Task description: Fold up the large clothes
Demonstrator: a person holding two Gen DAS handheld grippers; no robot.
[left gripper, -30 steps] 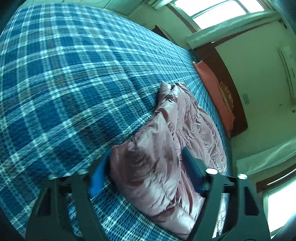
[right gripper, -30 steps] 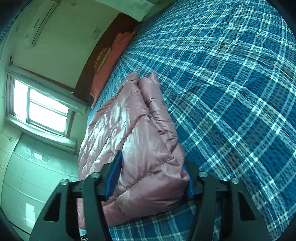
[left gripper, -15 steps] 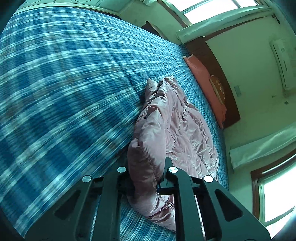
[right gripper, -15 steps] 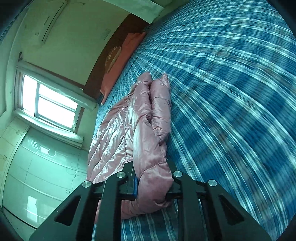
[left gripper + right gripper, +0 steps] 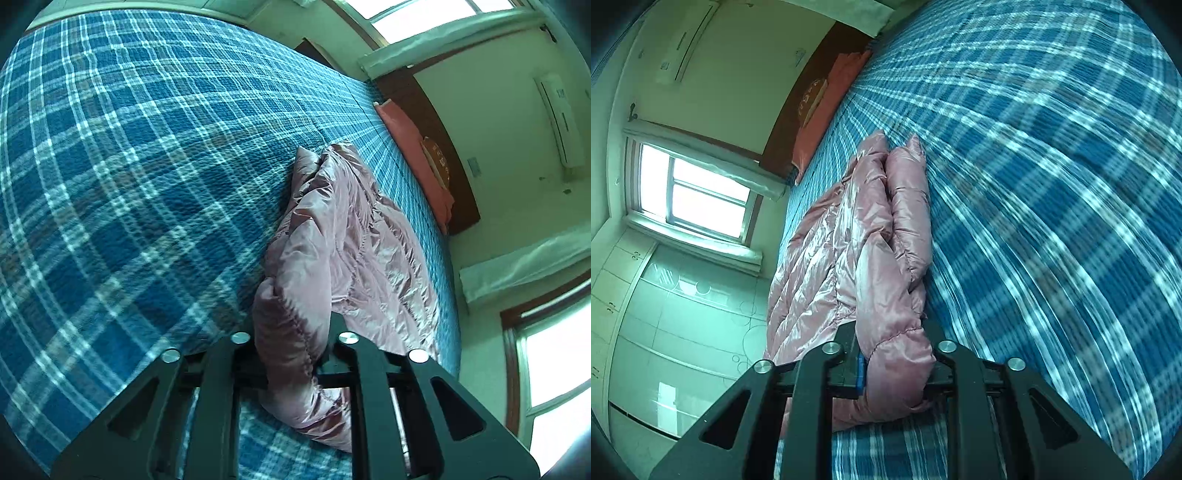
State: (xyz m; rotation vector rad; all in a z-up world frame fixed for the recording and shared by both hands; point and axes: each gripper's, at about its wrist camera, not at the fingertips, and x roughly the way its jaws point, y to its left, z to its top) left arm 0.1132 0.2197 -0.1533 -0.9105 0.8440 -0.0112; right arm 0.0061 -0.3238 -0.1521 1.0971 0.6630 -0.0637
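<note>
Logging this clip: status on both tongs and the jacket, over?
Left tongs shut on pink puffer jacket, jaws just eased slightly. Right tongs shut on its other bunched edge, likewise. Jacket on plaid bedspread. Nothing in the way.

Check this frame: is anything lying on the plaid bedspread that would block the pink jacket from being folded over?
Nothing visible does. Both the left gripper and the right gripper are already clamped on the pink jacket, and the plaid bedspread beside it shows only bare cloth.
</note>
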